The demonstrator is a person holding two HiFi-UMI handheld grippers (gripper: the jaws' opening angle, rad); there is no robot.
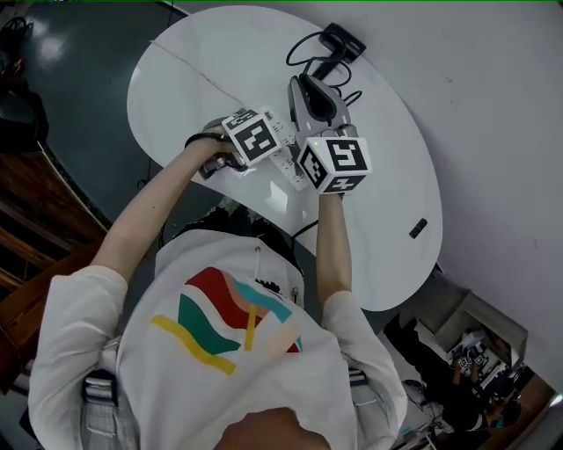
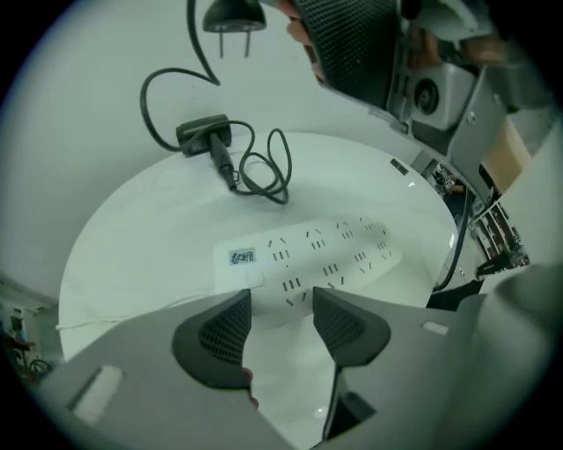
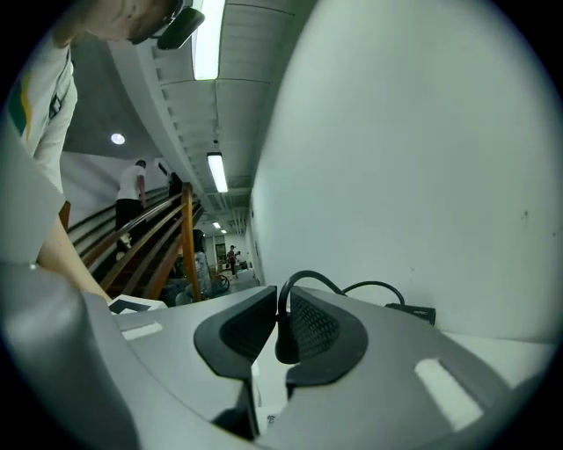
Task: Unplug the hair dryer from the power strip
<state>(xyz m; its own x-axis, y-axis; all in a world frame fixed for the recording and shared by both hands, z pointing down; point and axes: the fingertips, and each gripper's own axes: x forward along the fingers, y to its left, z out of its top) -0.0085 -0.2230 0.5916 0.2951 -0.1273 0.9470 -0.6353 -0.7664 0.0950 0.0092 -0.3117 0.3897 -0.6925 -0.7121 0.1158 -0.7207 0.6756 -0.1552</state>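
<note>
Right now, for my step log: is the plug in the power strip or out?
Out: the plug hangs in the air, prongs bare, clamped in the right gripper; the power strip shows only empty sockets.

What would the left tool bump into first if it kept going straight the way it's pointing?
Probably the white power strip on the table, straight ahead of the left tool; depth is unclear.

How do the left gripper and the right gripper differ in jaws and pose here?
The left gripper has its jaws apart and empty; the right gripper is shut on the black plug. The left gripper points down at the white power strip; the right gripper points about level toward the wall, plug clear of the strip. Both are hand-held.
</note>
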